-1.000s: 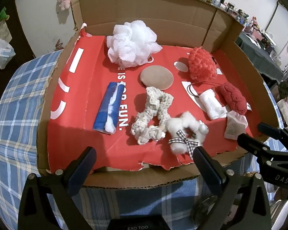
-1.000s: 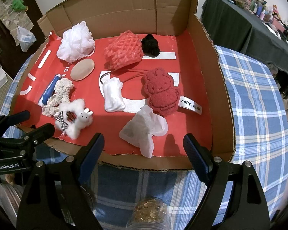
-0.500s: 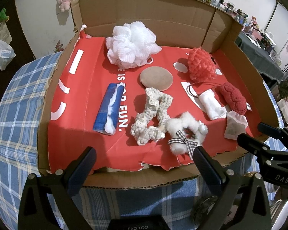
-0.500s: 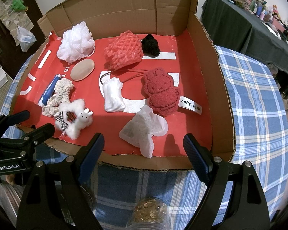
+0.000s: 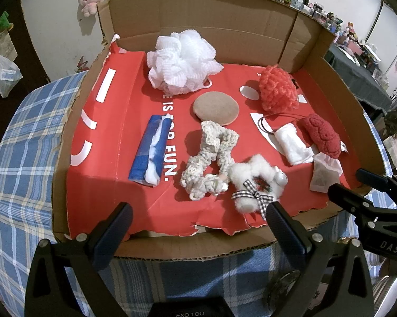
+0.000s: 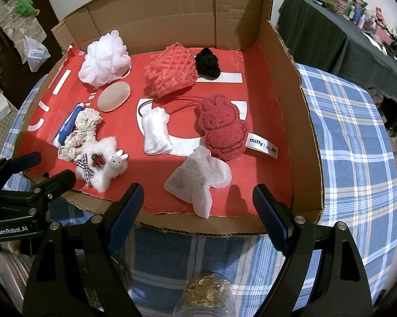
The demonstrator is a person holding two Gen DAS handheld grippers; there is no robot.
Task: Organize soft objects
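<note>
A shallow cardboard box (image 5: 66,185) (image 6: 304,137) with a red floor holds several soft things. At the back lie a white mesh puff (image 5: 182,60) (image 6: 104,58), a red mesh puff (image 5: 277,89) (image 6: 169,70) and a black pompom (image 6: 207,62). Nearer are a tan round sponge (image 5: 215,108), a blue-and-white roll (image 5: 152,149), a cream crochet scrunchie (image 5: 209,158), a fluffy white rabbit wreath (image 5: 254,182) (image 6: 100,163), a white cloth roll (image 6: 155,132), a red rabbit plush (image 6: 221,126) and a white sachet (image 6: 198,178). My left gripper (image 5: 198,224) and right gripper (image 6: 197,206) stand open and empty at the box's near edge.
The box rests on a table with a blue plaid cloth (image 6: 357,158). A jar of gold bits (image 6: 206,295) stands just below my right gripper. A dark-clothed table (image 6: 330,34) with clutter stands at the back right.
</note>
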